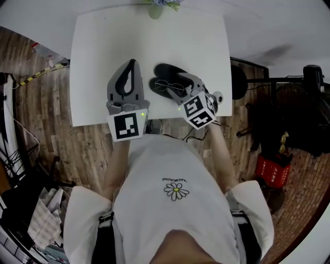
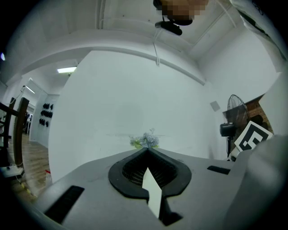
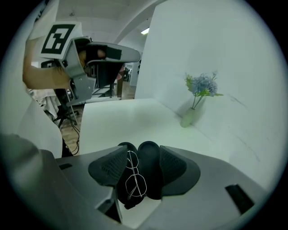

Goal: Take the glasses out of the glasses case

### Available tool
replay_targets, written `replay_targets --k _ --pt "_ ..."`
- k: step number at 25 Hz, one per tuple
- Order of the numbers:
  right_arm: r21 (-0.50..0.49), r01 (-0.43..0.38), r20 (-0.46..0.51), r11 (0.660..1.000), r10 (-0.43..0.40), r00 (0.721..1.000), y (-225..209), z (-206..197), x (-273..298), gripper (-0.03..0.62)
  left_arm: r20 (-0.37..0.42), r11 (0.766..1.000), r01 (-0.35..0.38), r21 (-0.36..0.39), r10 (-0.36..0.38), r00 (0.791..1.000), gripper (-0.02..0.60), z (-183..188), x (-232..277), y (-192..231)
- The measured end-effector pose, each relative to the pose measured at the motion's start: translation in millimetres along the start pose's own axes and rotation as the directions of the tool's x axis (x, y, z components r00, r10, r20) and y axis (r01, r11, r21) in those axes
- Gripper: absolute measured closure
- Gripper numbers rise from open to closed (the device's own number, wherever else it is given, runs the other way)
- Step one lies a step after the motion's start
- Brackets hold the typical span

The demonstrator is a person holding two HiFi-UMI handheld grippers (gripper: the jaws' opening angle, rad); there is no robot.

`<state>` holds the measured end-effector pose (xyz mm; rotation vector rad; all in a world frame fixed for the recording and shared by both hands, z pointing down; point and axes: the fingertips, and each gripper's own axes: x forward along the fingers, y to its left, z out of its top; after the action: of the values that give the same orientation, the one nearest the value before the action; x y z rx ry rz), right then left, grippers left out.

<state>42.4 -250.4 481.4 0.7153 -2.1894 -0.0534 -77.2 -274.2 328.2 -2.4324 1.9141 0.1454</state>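
A black glasses case [image 1: 166,72] lies open on the white table [image 1: 98,46], its two halves spread flat. Thin wire-framed glasses [image 1: 167,85] rest in the half nearer me. My right gripper [image 1: 175,85] points down over the case, open, nothing pressed between its pads. In the right gripper view the glasses [image 3: 132,176] and the case [image 3: 151,166] lie between the spread jaws of the right gripper [image 3: 138,170]. My left gripper [image 1: 132,63] hovers left of the case, shut and empty. Its tips meet in the left gripper [image 2: 147,152] view.
A small vase of pale flowers [image 1: 155,9] stands at the table's far edge, also seen as the vase [image 3: 192,108] against the white wall. A standing fan [image 2: 228,123] is off to the right. Wooden floor with cables and clutter surrounds the table.
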Motion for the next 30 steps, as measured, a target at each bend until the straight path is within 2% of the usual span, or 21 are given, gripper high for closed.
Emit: replay_targets --k 5,9,14,19,25,30 --pt "-0.086 -0.103 -0.116 0.991 0.093 0.989 11.4 -22.5 28.2 0.39 -0.039 1.0 -0.005 0.015 0.005 0.999 0.566 -15.2 3.9 8.1" --pt "-0.14 -0.189 -0.21 0.972 0.158 0.965 22.4 -39.5 43.5 0.39 -0.064 1.0 -0.018 0.017 0.019 0.998 0.566 -25.7 6.5 17.5" --pt "-0.193 -0.264 -0.307 0.945 0.198 0.931 28.2 -60.1 53.7 0.39 -0.093 1.0 -0.029 0.002 0.029 0.995 0.566 -39.5 9.7 25.6" --pt "-0.165 -0.328 -0.361 0.93 0.252 0.898 33.0 -71.1 62.3 0.395 -0.098 0.999 -0.044 0.0 0.044 0.994 0.566 -44.5 13.5 32.0" --pt "-0.121 -0.388 -0.42 0.914 0.307 0.854 35.3 -76.9 69.4 0.436 -0.096 0.999 -0.049 -0.012 0.047 0.994 0.566 -47.4 16.8 32.1" --pt "-0.113 -0.395 -0.486 0.912 0.296 0.822 36.0 -77.2 72.4 0.447 -0.124 0.999 -0.04 -0.015 0.037 0.992 0.566 -57.2 18.1 32.1"
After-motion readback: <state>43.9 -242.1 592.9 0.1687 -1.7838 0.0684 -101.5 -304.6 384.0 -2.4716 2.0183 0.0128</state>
